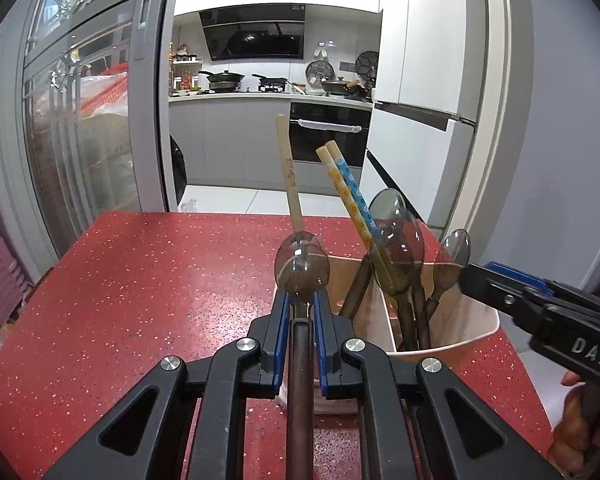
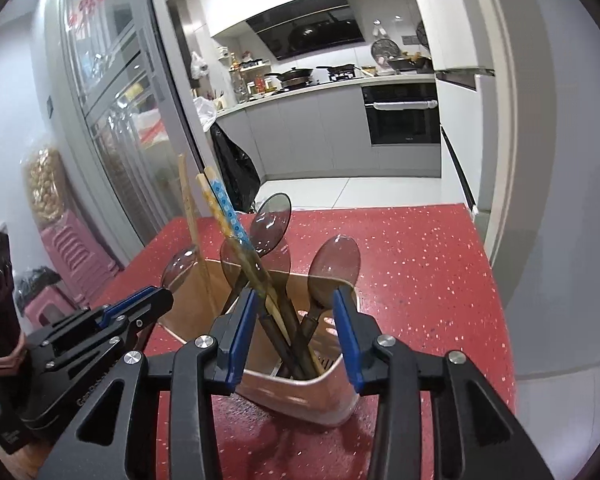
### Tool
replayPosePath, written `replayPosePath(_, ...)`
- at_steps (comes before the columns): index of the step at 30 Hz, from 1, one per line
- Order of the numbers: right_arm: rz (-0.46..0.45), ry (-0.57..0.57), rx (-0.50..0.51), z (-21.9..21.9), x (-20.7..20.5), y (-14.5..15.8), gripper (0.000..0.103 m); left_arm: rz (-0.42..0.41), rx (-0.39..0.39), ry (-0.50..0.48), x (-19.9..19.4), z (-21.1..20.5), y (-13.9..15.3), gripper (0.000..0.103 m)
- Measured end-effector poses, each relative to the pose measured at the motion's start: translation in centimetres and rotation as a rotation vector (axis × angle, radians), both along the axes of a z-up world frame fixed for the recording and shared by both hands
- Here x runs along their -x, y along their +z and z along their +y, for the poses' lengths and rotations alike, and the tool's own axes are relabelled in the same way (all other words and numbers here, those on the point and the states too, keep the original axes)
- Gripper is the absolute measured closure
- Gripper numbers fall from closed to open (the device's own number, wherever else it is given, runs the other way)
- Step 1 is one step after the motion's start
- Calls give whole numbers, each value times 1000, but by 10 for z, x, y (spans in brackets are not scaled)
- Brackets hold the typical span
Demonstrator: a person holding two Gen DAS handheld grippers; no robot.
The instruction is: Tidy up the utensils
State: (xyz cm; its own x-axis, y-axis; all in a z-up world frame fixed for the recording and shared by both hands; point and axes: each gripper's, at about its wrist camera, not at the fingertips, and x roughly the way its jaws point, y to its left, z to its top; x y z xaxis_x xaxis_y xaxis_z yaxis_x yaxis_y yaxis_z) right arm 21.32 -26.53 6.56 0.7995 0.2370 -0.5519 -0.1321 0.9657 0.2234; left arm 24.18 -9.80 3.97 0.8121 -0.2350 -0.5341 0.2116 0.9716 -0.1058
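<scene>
The spoon [image 1: 302, 268], smoky and see-through with a brown handle, is held in the left gripper [image 1: 301, 300]. Its blue-lined fingers [image 1: 281, 320] are nearly closed and press on the neck of the spoon from both sides, with the bowl pointing forward, over the left compartment of the holder [image 1: 476, 320].

The holder is a pale, pinkish-beige tub with a dividing wall inside, and it stands on the red speckled table [image 1: 140, 280], near the right edge of it as the left camera sees. In the right compartment three more spoons [image 2: 334, 264] of the same kind stand with the bowls up, together with a pair of chopsticks [image 2: 224, 216], one with a yellow pattern and one with a blue pattern. A plain wooden chopstick [image 1: 290, 180] stands in the left compartment; it has small marks printed on it, but I cannot read them.

The right gripper [image 2: 294, 320] is over the right compartment with its fingers [image 2: 346, 328] well apart. They hold nothing, and the handles of the spoons and the chopsticks stand between them without touching the pads.

On the side of the right gripper the letters "DAS" can be read in the left camera. On the left gripper there is a printed line that begins with "Gen", and the rest is too blurred.
</scene>
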Motion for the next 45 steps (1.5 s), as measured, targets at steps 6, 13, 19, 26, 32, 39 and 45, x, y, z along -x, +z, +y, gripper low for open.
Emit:
replayPosePath(6,11,-14,-25,-3,16,2,56,17,35,-3,1,5,0,36)
replayPosePath(13,16,-12,-27,1,25,5,55,-30,26,33,11,13,4,0)
replayPosePath(19,29,-31,-18,2,36,8,44,28,4,45,16,22,-3,0)
replayPosePath(26,81,-91,17,6,50,6,24,63,-90,109,32,32,-7,0)
replayPosePath(32,85,-145,106,17,65,2,22,41,-133,124,51,32,-9,0)
replayPosePath(39,55,-188,146,24,79,5,0,65,-84,97,66,33,-13,0)
replayPosePath(45,13,-235,180,27,90,10,0,60,-82,93,76,34,-13,0)
